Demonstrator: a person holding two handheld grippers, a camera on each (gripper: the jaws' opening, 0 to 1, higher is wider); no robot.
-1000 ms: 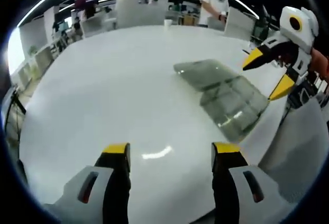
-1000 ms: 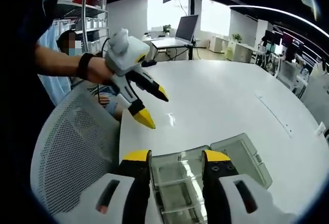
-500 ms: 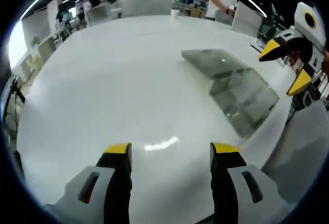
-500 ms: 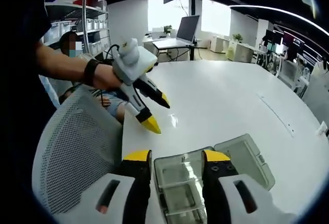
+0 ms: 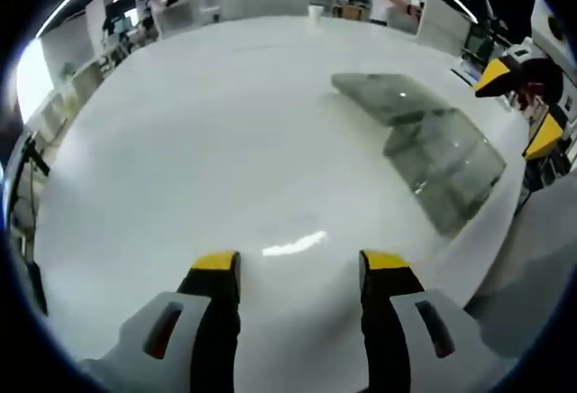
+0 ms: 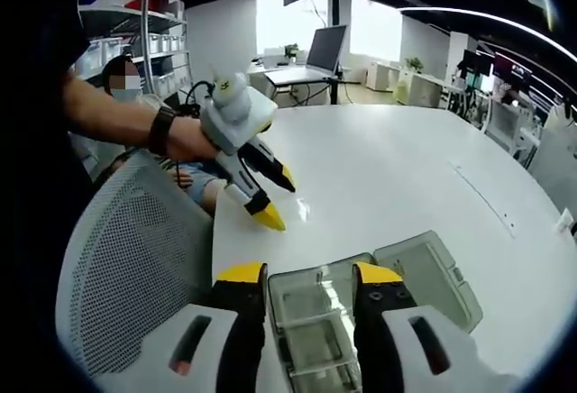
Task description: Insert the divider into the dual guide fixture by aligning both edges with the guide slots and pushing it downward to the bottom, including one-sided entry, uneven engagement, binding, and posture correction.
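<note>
In the left gripper view, the left gripper (image 5: 296,267) hangs over the bare white table (image 5: 198,141), its two yellow-tipped jaws spread wide with nothing between them. Well ahead and to the right, near the table's edge, lies the clear plastic fixture (image 5: 444,163), with a flat clear panel (image 5: 383,95) adjoining its far end; whether that panel is the divider cannot be told. The right gripper (image 5: 527,95) shows at the right edge beyond the fixture, its yellow tips apart

In the right gripper view, the right gripper (image 6: 300,274) has its jaws open, and the fixture (image 6: 315,330) shows in the gap between them, the jaws gripping nothing. The flat panel (image 6: 431,278) lies just right of the jaws. The left gripper (image 6: 268,196), held by a hand (image 6: 185,138) with a dark wristband, hovers open and empty near the table's left edge, above a mesh chair back (image 6: 135,267)
</note>
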